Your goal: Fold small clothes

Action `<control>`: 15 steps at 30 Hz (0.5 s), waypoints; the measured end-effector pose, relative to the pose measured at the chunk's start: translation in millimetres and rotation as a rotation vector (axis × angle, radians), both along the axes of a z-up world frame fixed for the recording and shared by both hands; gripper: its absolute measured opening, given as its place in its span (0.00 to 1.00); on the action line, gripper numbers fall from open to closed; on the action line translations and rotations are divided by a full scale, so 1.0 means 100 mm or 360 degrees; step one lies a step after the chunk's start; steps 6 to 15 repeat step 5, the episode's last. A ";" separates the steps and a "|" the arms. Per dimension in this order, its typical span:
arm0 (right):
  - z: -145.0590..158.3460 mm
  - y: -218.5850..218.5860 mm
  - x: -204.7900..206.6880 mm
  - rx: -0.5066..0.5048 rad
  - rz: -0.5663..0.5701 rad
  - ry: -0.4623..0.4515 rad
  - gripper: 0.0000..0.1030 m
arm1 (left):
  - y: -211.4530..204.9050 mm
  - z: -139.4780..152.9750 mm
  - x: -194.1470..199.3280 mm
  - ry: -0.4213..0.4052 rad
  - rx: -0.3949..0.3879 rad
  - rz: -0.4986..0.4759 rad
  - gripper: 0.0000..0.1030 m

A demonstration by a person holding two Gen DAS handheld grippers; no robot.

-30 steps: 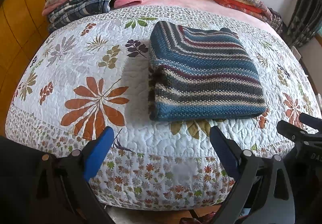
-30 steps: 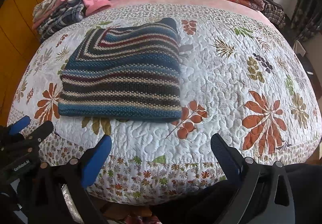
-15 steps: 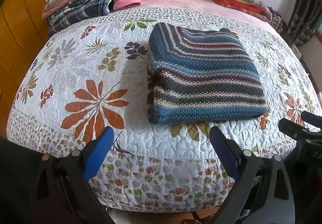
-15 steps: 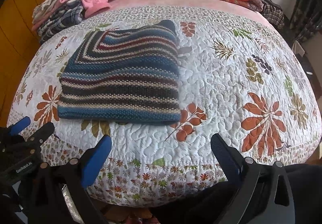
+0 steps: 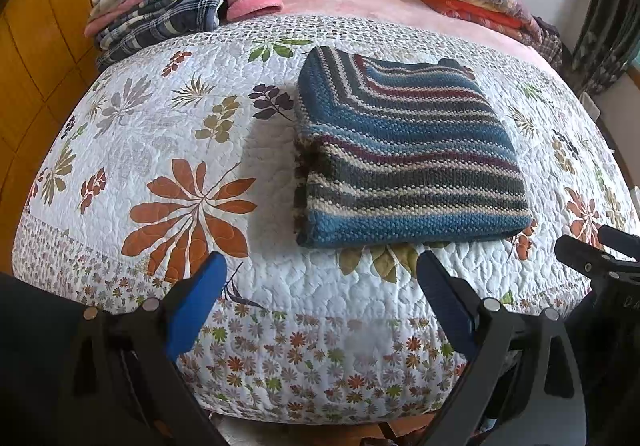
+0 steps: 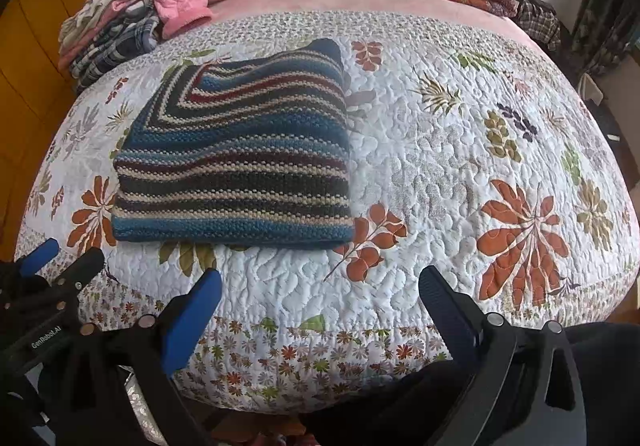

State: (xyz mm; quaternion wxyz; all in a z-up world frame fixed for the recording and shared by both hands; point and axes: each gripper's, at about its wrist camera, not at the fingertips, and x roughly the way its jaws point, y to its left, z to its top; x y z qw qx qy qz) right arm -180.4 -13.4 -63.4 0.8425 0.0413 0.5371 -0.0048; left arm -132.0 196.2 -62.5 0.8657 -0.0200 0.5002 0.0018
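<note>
Folded sweater lies ahead of both grippers' fingers, untouched.

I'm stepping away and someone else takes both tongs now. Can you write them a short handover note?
Left tongs: open, empty, at the near bed edge.
Right tongs: open, empty, beside them.
Striped knit sweater: folded into a neat rectangle, lying flat on the floral quilt, touched by neither.
Done: this fold looks finished.
Left: probably move it aside and take the next piece, maybe from the pile of clothes at the far left corner.
</note>
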 end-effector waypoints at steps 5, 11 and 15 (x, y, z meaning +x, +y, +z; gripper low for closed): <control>-0.01 -0.02 0.00 0.0010 -0.0023 0.0011 0.96 | 0.01 -0.01 0.01 0.0011 -0.0006 0.0006 0.92; -0.01 -0.02 0.00 0.0010 -0.0023 0.0011 0.96 | 0.01 -0.01 0.01 0.0011 -0.0006 0.0006 0.92; -0.01 -0.02 0.00 0.0010 -0.0023 0.0011 0.96 | 0.01 -0.01 0.01 0.0011 -0.0006 0.0006 0.92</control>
